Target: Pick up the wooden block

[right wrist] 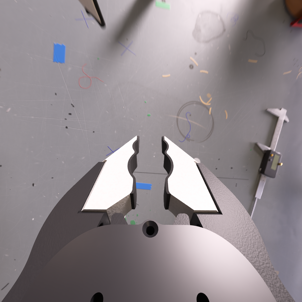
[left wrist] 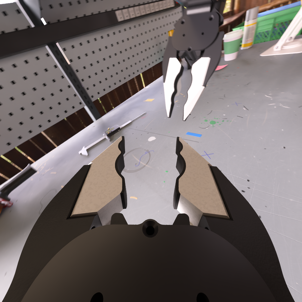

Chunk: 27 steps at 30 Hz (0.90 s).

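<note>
Nothing done yet: tan-padded left claw [left wrist: 150, 138] spread wide, white-padded right claw [right wrist: 150, 138] parted, both empty above scuffed grey surface [right wrist: 49, 147]. Wooden block nowhere visible; locating, grasping, lifting all remain.

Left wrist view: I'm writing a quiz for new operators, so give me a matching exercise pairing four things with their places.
Things
1. grey metal digital caliper
2. white paper cup with green sleeve
3. short blue tape strip
4. white-padded right claw

Places
A. in mid-air, tips pointing down
B. lying flat at left, below the grey pegboard
C. stuck flat on the scratched grey table
D. standing upright far right, beside a tall spray can

Pairs: 1-B, 2-D, 3-C, 4-A
</note>
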Available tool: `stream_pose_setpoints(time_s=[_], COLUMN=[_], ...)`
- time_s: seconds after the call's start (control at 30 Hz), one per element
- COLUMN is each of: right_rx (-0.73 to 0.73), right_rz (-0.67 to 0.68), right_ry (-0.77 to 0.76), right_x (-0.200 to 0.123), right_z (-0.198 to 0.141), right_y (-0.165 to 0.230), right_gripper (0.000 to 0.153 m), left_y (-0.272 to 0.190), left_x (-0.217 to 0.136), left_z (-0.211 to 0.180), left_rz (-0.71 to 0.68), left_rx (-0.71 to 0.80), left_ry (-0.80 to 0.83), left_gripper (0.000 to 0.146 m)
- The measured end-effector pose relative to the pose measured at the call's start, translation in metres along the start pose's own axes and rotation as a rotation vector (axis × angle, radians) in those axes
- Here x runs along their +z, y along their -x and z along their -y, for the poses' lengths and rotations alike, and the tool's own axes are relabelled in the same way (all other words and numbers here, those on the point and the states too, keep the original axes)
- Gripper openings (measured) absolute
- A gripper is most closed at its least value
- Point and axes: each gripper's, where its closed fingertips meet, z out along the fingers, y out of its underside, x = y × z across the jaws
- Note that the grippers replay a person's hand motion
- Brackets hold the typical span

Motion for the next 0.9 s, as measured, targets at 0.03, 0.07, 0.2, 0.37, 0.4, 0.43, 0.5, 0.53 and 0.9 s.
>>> stream_pose_setpoints(time_s=[0.03,0.07,0.2,0.37,0.4,0.43,0.5,0.53,0.9], right_rx=[0.016,0.031,0.077,0.159,0.173,0.184,0.194,0.197,0.218], right_rz=[0.004,0.012,0.020,-0.001,-0.002,-0.007,-0.009,-0.005,-0.019], right_ry=[0.022,0.038,0.100,0.138,0.141,0.146,0.149,0.145,0.127], right_x=[0.005,0.009,0.021,0.028,0.030,0.031,0.033,0.035,0.042], right_z=[-0.006,-0.011,-0.029,-0.043,-0.046,-0.048,-0.051,-0.052,-0.059], right_y=[0.000,0.000,-0.001,-0.001,0.000,0.000,0.001,0.002,0.003], right_gripper=[0.027,0.027,0.027,0.027,0.027,0.027,0.027,0.027,0.029], left_y=[0.004,0.008,0.027,0.044,0.046,0.047,0.050,0.051,0.057], left_x=[-0.006,-0.012,-0.038,-0.065,-0.069,-0.072,-0.076,-0.077,-0.084], left_z=[-0.003,-0.005,-0.015,-0.025,-0.027,-0.029,-0.032,-0.033,-0.042], left_rz=[0.026,0.051,0.166,0.273,0.288,0.300,0.317,0.324,0.377], left_rx=[-0.023,-0.044,-0.096,-0.123,-0.126,-0.128,-0.132,-0.134,-0.126], left_ry=[0.006,0.011,0.033,0.062,0.068,0.074,0.086,0.091,0.149], left_gripper=[0.063,0.064,0.064,0.063,0.063,0.063,0.062,0.062,0.062])
